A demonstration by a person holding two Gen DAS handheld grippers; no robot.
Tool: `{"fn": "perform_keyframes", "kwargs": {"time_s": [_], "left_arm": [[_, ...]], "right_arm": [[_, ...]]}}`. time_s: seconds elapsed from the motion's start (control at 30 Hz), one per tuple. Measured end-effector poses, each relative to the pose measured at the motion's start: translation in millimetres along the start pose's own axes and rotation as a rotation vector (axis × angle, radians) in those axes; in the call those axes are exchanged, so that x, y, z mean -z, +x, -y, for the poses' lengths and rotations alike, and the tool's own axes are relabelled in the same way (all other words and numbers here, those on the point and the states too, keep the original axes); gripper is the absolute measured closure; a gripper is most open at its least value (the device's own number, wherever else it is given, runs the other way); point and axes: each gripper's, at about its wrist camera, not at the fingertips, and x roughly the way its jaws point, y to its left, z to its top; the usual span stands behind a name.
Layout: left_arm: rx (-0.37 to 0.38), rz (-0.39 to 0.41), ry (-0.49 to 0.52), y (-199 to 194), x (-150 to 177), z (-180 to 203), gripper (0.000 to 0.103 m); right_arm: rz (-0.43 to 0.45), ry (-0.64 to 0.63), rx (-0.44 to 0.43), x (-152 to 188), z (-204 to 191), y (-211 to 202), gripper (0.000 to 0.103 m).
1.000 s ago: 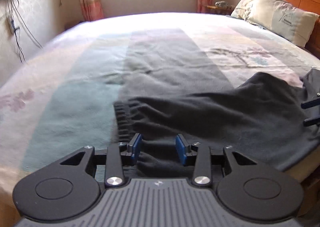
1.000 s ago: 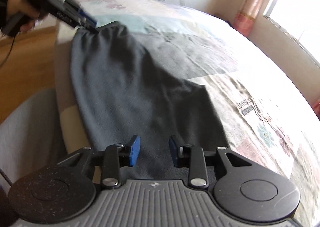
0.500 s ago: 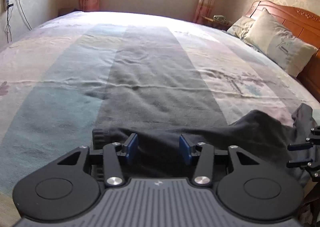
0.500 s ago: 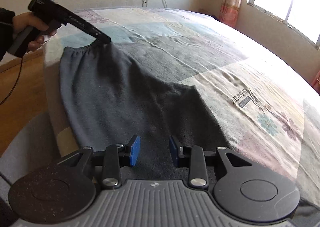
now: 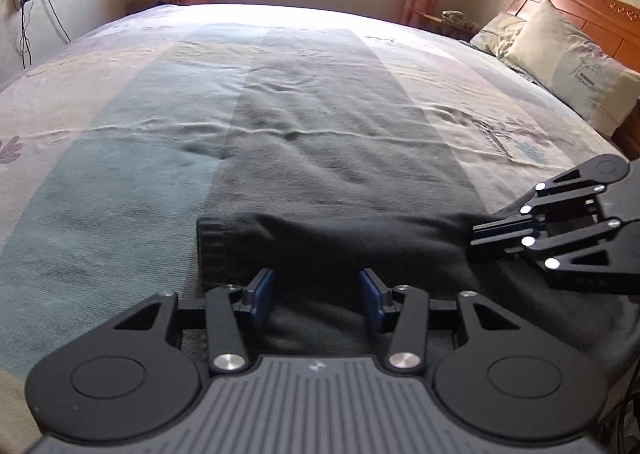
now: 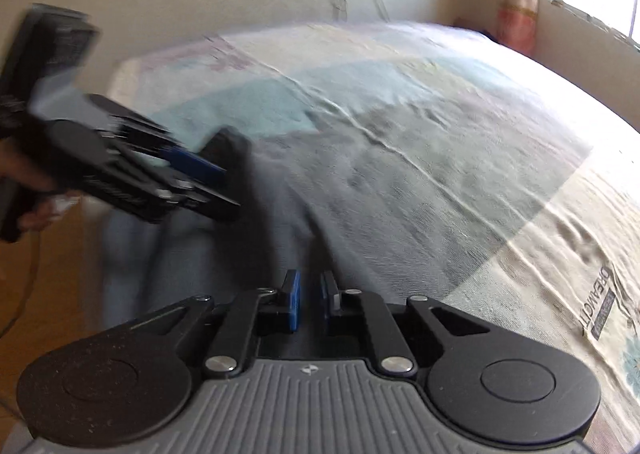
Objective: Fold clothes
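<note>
1. Step in hand: the start of a fold. The dark grey garment (image 5: pixel 340 238) lies along the near edge of the bed (image 5: pixel 160 134), directly under and ahead of both sets of jaws, with part of it draped over the edge below them.
2. Left gripper (image 5: pixel 315 286): the jaws stand partly open and hold nothing. Garment cloth lies beneath the gap between them, and the pads do not press on it. The ribbed band (image 5: pixel 212 250) at the garment's end lies just outside the left jaw.
3. Right gripper (image 6: pixel 310 290): the jaws are closed together. A raised ridge of dark cloth runs straight into them, which suggests a pinch on the garment's edge. The right wrist view is blurred, so the depth of that bite cannot be told.
4. Pose: each gripper slopes downward toward the bed. In the left wrist view, the right gripper lies to the right of the left jaws, its tips touching the cloth. In the right wrist view, a person's hand (image 6: pixel 36 210) carries the left gripper to the left of the right jaws, near the ribbed band.
5. Next move, as a judgement: the left jaws probably need to close on the cloth beside the ribbed band, so that both held points can be carried across together.
6. Risk: a one-sided pull would likely drag the garment askew on the bed.
</note>
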Motion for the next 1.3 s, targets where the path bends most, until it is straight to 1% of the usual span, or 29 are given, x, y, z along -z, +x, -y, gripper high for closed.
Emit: {"fn": "perform_keyframes", "kwargs": {"time_s": [0.03,0.07,0.1,0.13,0.17,0.2,0.23,0.3,0.37,0.4,0.47,0.57,0.6,0.63,0.67,0.77,0.8,0.83,0.87,0.97,1.0,1.03,1.07,1.1,1.13,1.17,1.2,1.27,1.3], "left_arm": [[0.001,0.005,0.0,3.1,-2.8,-1.3,0.057],[0.002,0.01,0.0,6.1,-5.6,-2.7,0.058],[0.003,0.016,0.0,9.2,-8.4,-4.0,0.058],[0.002,0.019,0.003,12.1,-11.3,-4.7,0.058],[-0.007,0.012,0.021,14.1,-14.7,-2.2,0.058],[-0.011,0.004,0.017,13.8,-17.3,-1.1,0.058],[-0.013,0.0,0.015,12.6,-19.4,0.1,0.058],[-0.004,0.029,0.022,0.2,-19.2,3.8,0.059],[0.022,0.047,0.037,-8.1,-17.8,5.5,0.057],[0.027,0.033,0.042,-6.0,-16.9,4.1,0.053],[0.017,-0.002,0.035,8.1,-13.8,-3.3,0.056],[0.03,-0.025,0.015,15.9,-20.5,-8.4,0.056],[0.032,-0.032,0.008,15.9,-24.4,-8.7,0.056],[0.024,-0.038,0.006,11.4,-28.5,-7.0,0.056],[0.014,-0.023,0.019,2.9,-30.3,-4.2,0.056],[-0.004,0.01,0.049,-28.1,-28.2,0.7,0.054],[0.004,0.023,0.053,-39.2,-24.2,2.2,0.053],[0.016,0.032,0.053,-47.7,-17.9,5.1,0.051],[0.029,0.038,0.053,-55.3,-11.2,8.3,0.05],[0.079,0.004,0.07,-59.1,15.9,23.0,0.048],[0.078,-0.02,0.091,-55.9,26.2,28.1,0.046],[0.057,-0.058,0.104,-49.7,36.6,31.4,0.045],[0.026,-0.089,0.097,-43.9,45.4,31.5,0.046],[0.02,-0.067,0.083,-45.2,50.9,30.0,0.045],[0.03,-0.058,0.049,-47.8,51.2,27.5,0.044],[0.029,-0.072,0.008,-49.3,48.2,25.5,0.044],[0.013,-0.074,-0.005,-51.6,43.8,27.5,0.045],[-0.024,-0.055,0.047,-58.8,34.2,44.0,0.045],[-0.022,-0.039,0.085,-62.0,29.6,55.9,0.044]], "right_arm": [[0.016,0.023,-0.007,-0.3,10.5,6.1,0.103],[0.037,0.057,-0.033,-1.7,21.8,9.7,0.103],[0.042,0.073,-0.035,-4.5,26.7,10.4,0.103],[0.04,0.081,-0.026,-7.8,28.8,9.7,0.103],[0.037,0.063,0.008,-9.4,27.4,9.6,0.103],[0.034,0.033,0.052,-10.2,24.4,9.6,0.101],[0.036,0.034,0.063,-11.1,24.2,6.5,0.094],[0.055,0.059,0.053,-13.4,23.9,-3.9,0.094],[0.072,0.049,0.001,-18.6,14.4,-8.5,0.094],[0.078,0.043,-0.028,-21.4,9.3,-10.0,0.094],[0.091,0.03,-0.087,-27.1,-1.0,-12.9,0.094],[0.007,0.001,-0.063,-33.2,-13.1,25.1,0.094],[0.014,-0.005,-0.049,-33.5,-13.8,34.1,0.096],[0.02,0.006,-0.05,-34.5,-11.6,33.9,0.094],[0.018,0.023,-0.059,-36.2,-8.7,30.6,0.094],[0.031,0.04,-0.082,-33.3,-1.0,8.1,0.081],[0.037,0.034,-0.084,-28.8,1.6,-3.2,0.076],[0.043,0.029,-0.077,-21.5,4.0,-15.6,0.073],[0.051,0.025,-0.068,-13.2,6.3,-28.5,0.072],[0.06,0.03,-0.017,17.9,14.4,-65.3,0.067],[0.063,0.043,-0.002,30.1,18.0,-76.7,0.059],[0.057,0.06,0.02,43.9,22.0,-86.9,0.053],[0.047,0.08,0.045,58.6,26.4,-96.5,0.051],[0.027,0.105,0.065,73.1,31.9,-103.6,0.05],[-0.014,0.139,0.079,89.3,38.9,-108.7,0.047],[-0.062,0.172,0.098,106.7,46.3,-111.9,0.046],[-0.073,0.199,0.114,121.7,51.5,-118.9,0.045],[-0.059,0.251,0.139,144.3,57.8,-137.4,0.039],[-0.055,0.28,0.151,151.0,59.2,-146.9,0.038]]}}
